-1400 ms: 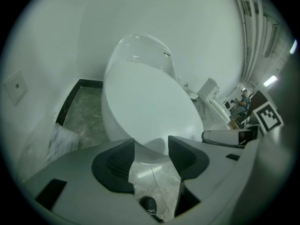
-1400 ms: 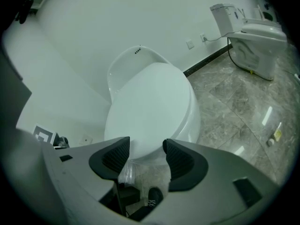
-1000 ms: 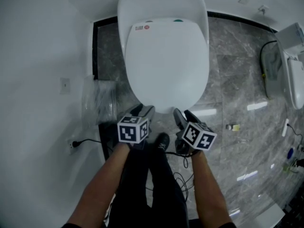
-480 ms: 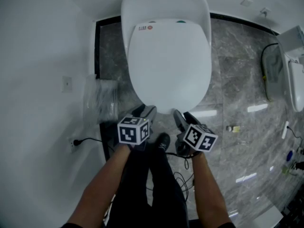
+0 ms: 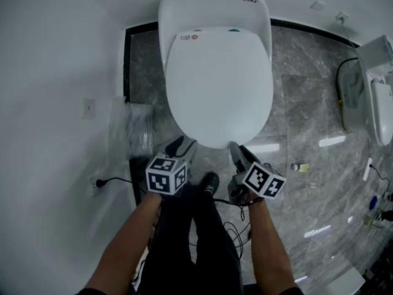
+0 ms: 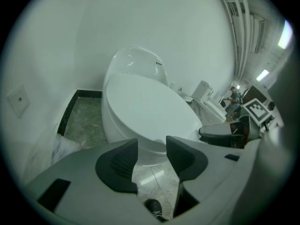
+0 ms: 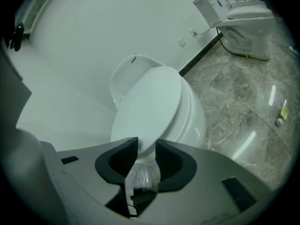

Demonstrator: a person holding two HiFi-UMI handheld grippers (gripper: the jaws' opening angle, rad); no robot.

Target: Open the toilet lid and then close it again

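Observation:
The white toilet has its lid (image 5: 218, 85) down flat on the seat. Both grippers sit at its front rim, left gripper (image 5: 183, 145) at the front left, right gripper (image 5: 239, 152) at the front right. In the left gripper view the left gripper (image 6: 151, 149) has a wide gap that is narrowing; the bowl's front shows through it and the lid (image 6: 145, 111) lies just beyond, untouched. In the right gripper view the right gripper (image 7: 146, 153) is closing, its gap narrow, with the tip of the lid (image 7: 150, 102) between the pads; no firm press shows.
A bin lined with a clear plastic bag (image 5: 129, 131) stands left of the bowl against the white wall. A plug and socket (image 5: 95, 186) are lower left. The person's shoe (image 5: 210, 182) and a cable (image 5: 236, 229) lie between the grippers. A second toilet (image 5: 377, 97) stands far right.
The right gripper's jaws have drawn much closer together around the lid's front rim. Both grippers have shifted slightly at the rim. The lid still lies flat.

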